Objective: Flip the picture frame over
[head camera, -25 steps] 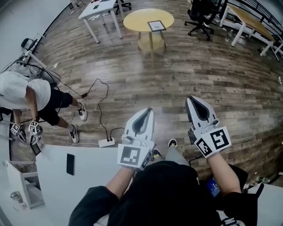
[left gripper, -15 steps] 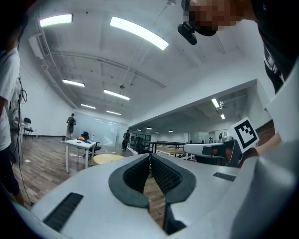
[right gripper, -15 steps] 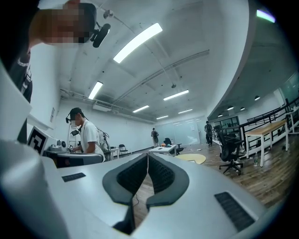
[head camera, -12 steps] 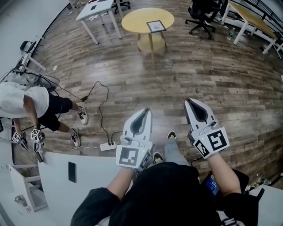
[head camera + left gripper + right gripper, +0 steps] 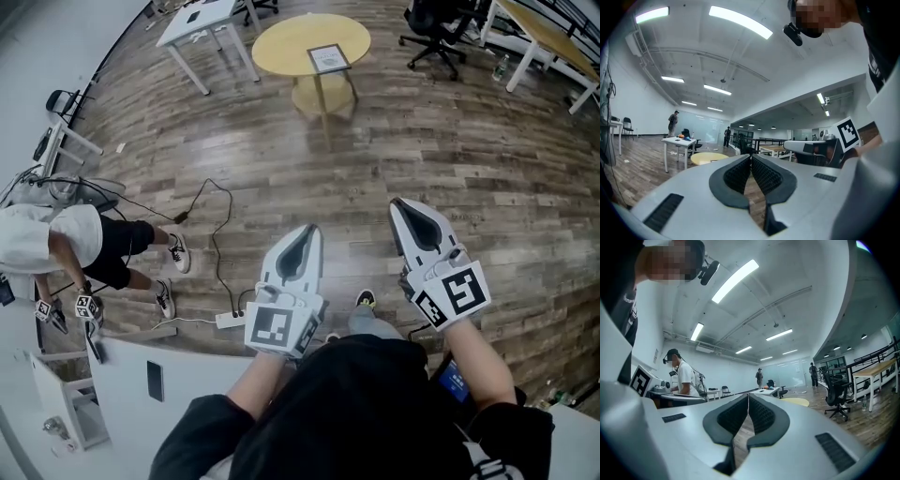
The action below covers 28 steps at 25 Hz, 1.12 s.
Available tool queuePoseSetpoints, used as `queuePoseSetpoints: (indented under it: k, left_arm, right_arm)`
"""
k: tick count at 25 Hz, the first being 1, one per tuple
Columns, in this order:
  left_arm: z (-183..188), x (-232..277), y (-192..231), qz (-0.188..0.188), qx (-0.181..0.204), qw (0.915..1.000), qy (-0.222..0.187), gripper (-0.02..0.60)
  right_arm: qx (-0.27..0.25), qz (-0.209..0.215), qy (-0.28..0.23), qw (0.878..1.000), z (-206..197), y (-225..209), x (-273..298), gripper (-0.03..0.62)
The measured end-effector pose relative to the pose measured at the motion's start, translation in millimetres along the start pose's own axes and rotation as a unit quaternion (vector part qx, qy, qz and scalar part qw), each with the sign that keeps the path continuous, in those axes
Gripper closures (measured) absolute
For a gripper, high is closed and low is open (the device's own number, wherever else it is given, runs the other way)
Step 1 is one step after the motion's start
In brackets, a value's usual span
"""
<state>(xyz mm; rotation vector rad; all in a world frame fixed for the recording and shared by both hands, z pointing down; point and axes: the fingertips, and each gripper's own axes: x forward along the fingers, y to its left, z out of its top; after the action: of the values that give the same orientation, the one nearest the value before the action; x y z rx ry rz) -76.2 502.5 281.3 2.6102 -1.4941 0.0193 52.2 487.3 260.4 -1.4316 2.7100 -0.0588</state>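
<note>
power strip (image 5: 230,320) nearer, left tongs (image 5: 312,232), right tongs (image 5: 398,204) closed, empty — picture frame (image 5: 329,58) on round table (image 5: 281,42) ahead

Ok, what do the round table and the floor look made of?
Round table: probably light wood or laminate, with a smooth pale-yellow top and pedestal. Floor: plank pattern, streaked brown and grey, with a faint sheen; wood or wood-look vinyl, cannot tell.

no readable text, labels, brands or numbers in any view
</note>
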Motion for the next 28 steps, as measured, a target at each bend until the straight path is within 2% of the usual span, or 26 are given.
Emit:
queuePoseSetpoints:
  k: [6,12,16,21,28]
  left_arm:
    - [-1,47,-7,0.000,0.012,0.9999,-0.001,0.551]
    - [5,70,4,0.017,0.020,0.9996,0.013,0.551]
    - [3,87,15,0.003,0.020,0.9998,0.006,0.551]
    - [1,114,44,-0.004,0.013,0.9999,0.011,0.551]
    - [9,151,109,-0.015,0.007,0.9999,0.004,0.551]
  right_arm:
    - [0.013,0.008,-0.007,1.000,-3,-46,23,0.575]
    - [0.024,0.019,-0.008,1.000,-6,-63,45,0.576]
    - [0.029,0.020,-0.003,0.999,-9,-70,66,0.576]
    - [0.026,0.013,0.006,1.000,-16,-83,106,0.574]
    - [0.012,0.005,0.012,1.000,-18,-87,182,0.575]
